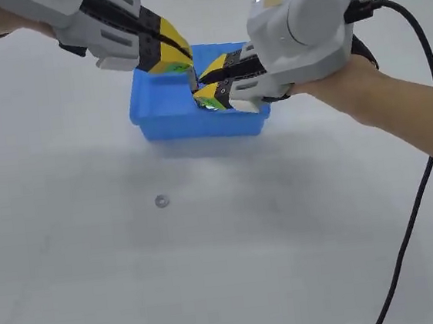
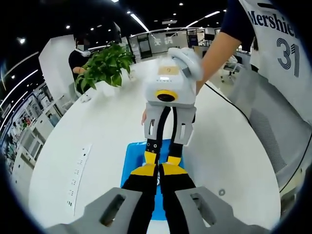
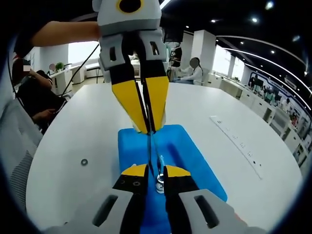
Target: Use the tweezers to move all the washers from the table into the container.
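Note:
Above the blue container (image 1: 166, 113) my two grippers meet tip to tip. The left gripper (image 1: 185, 66) comes in from the upper left, the right gripper (image 1: 203, 94) from the right. Thin metal tweezers (image 3: 149, 146) run between them, and both pairs of yellow-tipped jaws look shut on them. In the right gripper view my own gripper (image 3: 148, 169) faces the left gripper (image 3: 146, 129) over the container (image 3: 190, 161), where a metal washer (image 3: 160, 185) lies. One washer (image 1: 162, 202) lies on the white table in front of the container, also seen as the washer (image 3: 84, 161) and the washer (image 2: 222, 192).
The white table (image 1: 289, 263) stretches wide around the container. A black cable (image 1: 417, 187) trails from the right gripper across the table's right side. A socket strip (image 3: 239, 141) lies at one table edge, a potted plant (image 2: 105, 66) at another. People sit beyond the table.

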A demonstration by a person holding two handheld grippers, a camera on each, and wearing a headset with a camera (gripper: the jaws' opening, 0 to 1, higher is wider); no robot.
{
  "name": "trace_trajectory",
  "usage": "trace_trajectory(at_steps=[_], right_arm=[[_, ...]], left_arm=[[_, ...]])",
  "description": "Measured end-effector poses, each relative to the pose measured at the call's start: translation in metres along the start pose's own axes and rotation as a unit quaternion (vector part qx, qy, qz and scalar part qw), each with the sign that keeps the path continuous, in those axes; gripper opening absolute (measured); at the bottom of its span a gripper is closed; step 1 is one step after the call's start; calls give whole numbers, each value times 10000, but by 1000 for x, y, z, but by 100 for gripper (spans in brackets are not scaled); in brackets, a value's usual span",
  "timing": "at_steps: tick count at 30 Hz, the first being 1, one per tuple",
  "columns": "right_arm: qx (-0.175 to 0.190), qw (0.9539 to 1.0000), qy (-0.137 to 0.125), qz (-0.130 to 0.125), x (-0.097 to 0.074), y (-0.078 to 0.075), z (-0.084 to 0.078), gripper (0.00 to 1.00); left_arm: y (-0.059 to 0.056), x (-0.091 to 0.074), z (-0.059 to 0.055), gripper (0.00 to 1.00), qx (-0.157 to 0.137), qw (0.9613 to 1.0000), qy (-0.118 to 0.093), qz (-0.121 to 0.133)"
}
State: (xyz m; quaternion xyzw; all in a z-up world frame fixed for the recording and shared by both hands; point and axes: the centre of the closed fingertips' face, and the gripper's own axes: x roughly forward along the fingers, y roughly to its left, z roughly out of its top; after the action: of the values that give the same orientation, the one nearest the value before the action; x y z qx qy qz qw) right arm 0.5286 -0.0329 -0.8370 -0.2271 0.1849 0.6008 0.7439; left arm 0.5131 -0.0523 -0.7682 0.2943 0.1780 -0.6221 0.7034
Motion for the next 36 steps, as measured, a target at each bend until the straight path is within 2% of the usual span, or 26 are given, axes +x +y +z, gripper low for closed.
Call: trace_trajectory(at_steps=[2, 9, 13, 19, 26, 29, 32, 36], right_arm=[[-55, 10000, -11, 0, -2, 3, 3, 13], [-95, 9995, -292, -105, -14, 7, 27, 13], [-155, 9990, -374, -188, -22, 8, 38, 13], [-163, 9984, -505, -204, -31, 18, 49, 14], [-248, 9976, -641, 42, -42, 41, 63, 15], [-511, 9971, -563, 91, -45, 52, 66, 12], [-564, 9969, -534, 143, -47, 63, 68, 12], [-518, 9968, -544, 267, -48, 85, 69, 11]], left_arm=[[1, -3, 5, 6, 45, 10000, -32, 41], [-1, -18, 25, 6, 173, 9997, -142, 139], [-8, -26, 38, 5, 172, 9994, -269, 133], [-18, -32, 48, 5, 235, 9992, -284, 143], [-39, -40, 67, 5, 253, 9987, -445, 26], [-45, -43, 69, 5, 293, 9987, -422, 73], [-54, -48, 69, 5, 250, 9988, -422, 74], [-74, -55, 68, 5, 214, 9989, -412, 90]])
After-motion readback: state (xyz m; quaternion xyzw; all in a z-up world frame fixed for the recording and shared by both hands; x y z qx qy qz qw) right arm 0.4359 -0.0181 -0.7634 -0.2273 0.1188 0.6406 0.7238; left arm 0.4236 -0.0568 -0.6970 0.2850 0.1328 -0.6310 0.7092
